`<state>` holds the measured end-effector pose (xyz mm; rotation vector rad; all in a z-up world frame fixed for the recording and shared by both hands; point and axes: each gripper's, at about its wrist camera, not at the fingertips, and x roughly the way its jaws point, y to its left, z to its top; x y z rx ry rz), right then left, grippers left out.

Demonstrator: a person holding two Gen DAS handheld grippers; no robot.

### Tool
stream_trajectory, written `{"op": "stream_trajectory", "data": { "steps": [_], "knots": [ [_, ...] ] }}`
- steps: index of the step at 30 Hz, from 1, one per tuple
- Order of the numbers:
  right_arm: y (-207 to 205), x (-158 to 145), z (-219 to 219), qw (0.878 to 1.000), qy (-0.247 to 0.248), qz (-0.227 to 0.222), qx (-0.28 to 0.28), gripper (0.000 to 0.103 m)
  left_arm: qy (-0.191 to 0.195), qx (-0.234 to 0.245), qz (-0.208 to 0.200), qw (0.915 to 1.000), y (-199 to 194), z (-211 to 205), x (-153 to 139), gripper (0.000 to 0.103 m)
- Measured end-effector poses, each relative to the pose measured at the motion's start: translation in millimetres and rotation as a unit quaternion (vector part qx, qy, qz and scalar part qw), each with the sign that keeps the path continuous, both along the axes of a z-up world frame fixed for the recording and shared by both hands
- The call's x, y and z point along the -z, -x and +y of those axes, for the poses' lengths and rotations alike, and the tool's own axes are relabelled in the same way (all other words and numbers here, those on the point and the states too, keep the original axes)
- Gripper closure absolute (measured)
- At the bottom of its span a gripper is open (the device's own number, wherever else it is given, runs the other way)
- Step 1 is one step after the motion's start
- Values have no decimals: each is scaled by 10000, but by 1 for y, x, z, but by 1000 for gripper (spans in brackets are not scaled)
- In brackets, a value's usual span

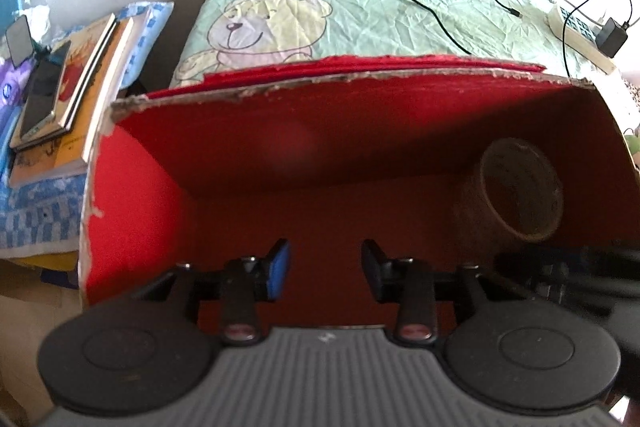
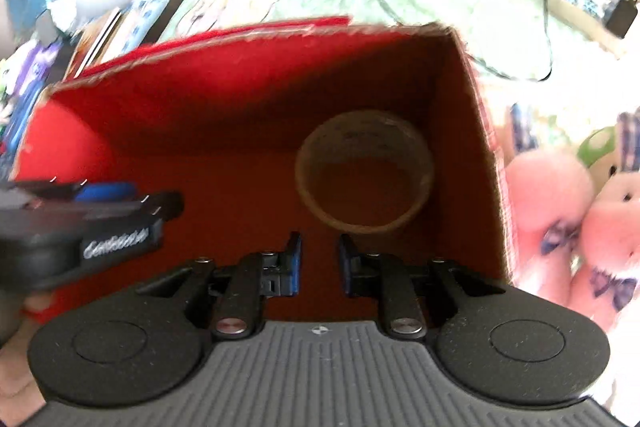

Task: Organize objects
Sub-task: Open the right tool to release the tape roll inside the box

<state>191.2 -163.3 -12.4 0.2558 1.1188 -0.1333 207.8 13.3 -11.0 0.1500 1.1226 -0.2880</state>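
A red cardboard box with torn rims fills both views, seen from above. On its floor at the right end lies a brown tape roll. My left gripper hangs open over the box's middle, with nothing between its fingers. My right gripper is open just short of the tape roll, also holding nothing. The left gripper's dark body shows at the left edge of the right wrist view, and the right gripper's body at the right edge of the left wrist view.
Behind the box lies a green bear-print cloth with a black cable, a charger and a power strip. A stack of books with a phone sits left. Pink plush toys crowd the right.
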Motion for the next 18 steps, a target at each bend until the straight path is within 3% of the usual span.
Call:
{"op": "stream_trajectory", "data": {
  "steps": [7,13,18],
  "knots": [
    [12,0,-2,9985,-328,-427,103,84,-62,63,-79,9999,1,-3,-1,62],
    [34,-12,5,9948,-28,-1005,168,83,-135,97,-210,9996,4,-6,-3,62],
    [54,-21,2,9887,53,-1464,300,81,-472,121,-711,9963,21,-13,-13,62]
  ]
}}
